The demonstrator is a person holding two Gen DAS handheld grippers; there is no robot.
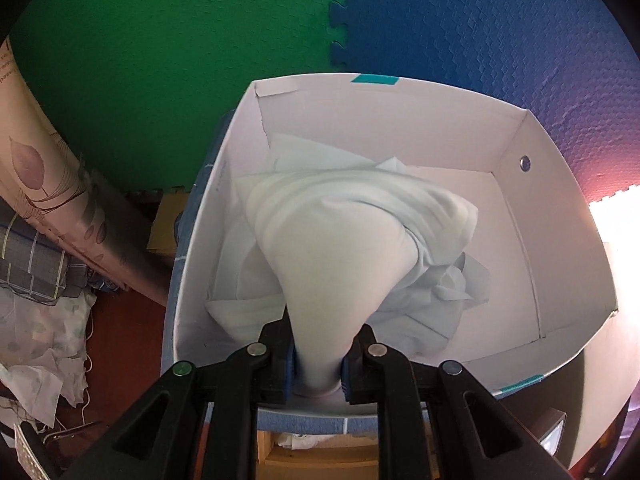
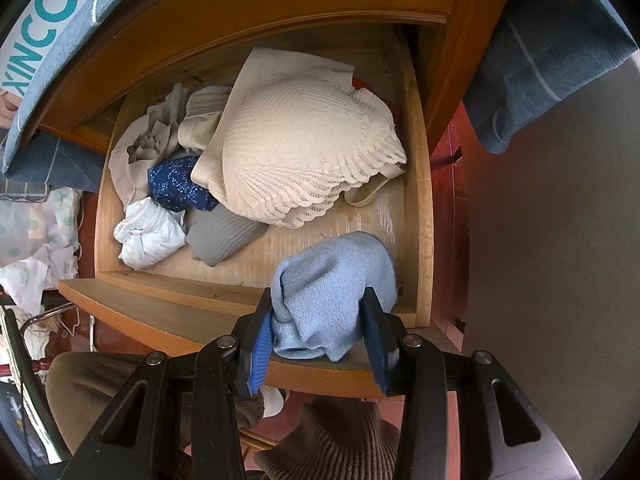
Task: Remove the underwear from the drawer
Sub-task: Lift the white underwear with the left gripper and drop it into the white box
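The left gripper [image 1: 318, 364] pinches pale underwear [image 1: 340, 248] over the white box [image 1: 560, 216], the right gripper [image 2: 318, 332] clamps blue underwear [image 2: 332, 280] at the drawer [image 2: 420, 208] front edge; releasing comes next.

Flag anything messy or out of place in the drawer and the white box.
Nothing is damaged or spilled. The wooden drawer holds a loose, unfolded jumble around a cream lace garment. In the white box, the pale garment lies crumpled, not folded.
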